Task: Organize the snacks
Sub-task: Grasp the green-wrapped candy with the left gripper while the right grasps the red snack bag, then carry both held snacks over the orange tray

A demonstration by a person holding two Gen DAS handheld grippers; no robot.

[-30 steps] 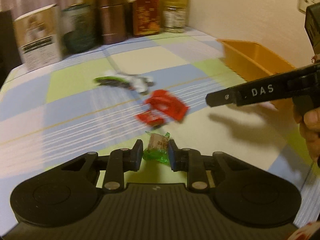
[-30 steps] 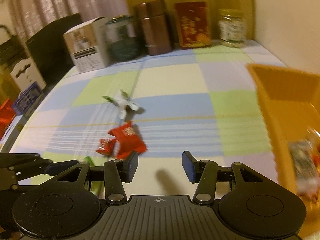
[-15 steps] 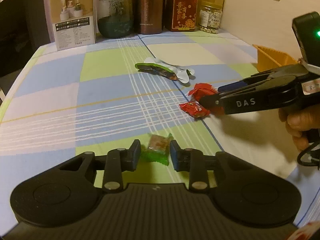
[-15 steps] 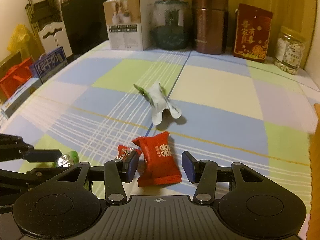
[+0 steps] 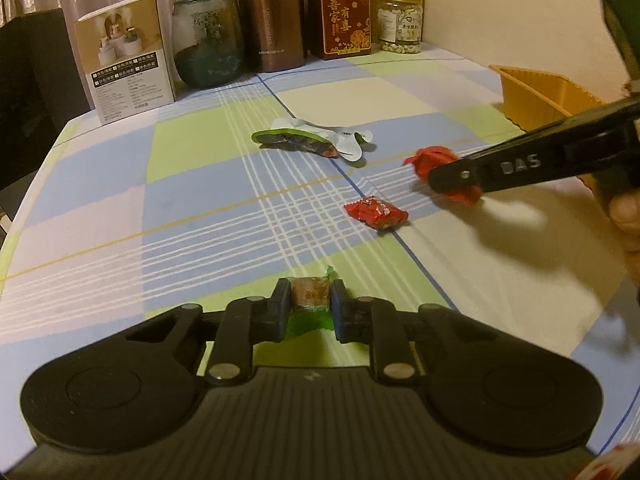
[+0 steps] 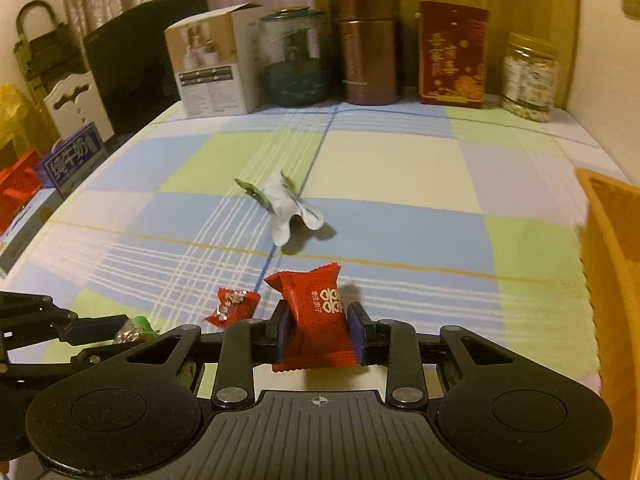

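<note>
The left gripper [image 5: 310, 306] was clamped on a green-wrapped candy [image 5: 310, 295], its two pads pressed against the brown block of the sweet while the green wrapper ends stuck out beyond and below them, low over a green square of the checked tablecloth [image 5: 140, 208]. The right gripper [image 6: 319, 330] had a large red candy packet [image 6: 320, 320] between its fingers; the jaws were closing, and both pads already touched the sides of the packet, which stood upright in them with its crimped top edge pointing away from the camera. From the left wrist view the right gripper's black finger marked DAS crossed in front of that red packet, with part of the person's hand [image 5: 626, 210] behind it at the frame's right edge. A smaller red candy [image 5: 376, 214] lay free on the cloth, just beside the right gripper and between the two tools. Farther back a crumpled white and green wrapper [image 5: 316, 144] lay on a blue square. An orange tray [image 5: 540, 94] stood at the right side of the table, well apart from the candies. Along the far edge stood a white box [image 6: 216, 68], a dark glass jar [image 6: 296, 60], a brown canister [image 6: 366, 46], a red carton [image 6: 452, 54] and a clear jar of nuts [image 6: 530, 76].
</note>
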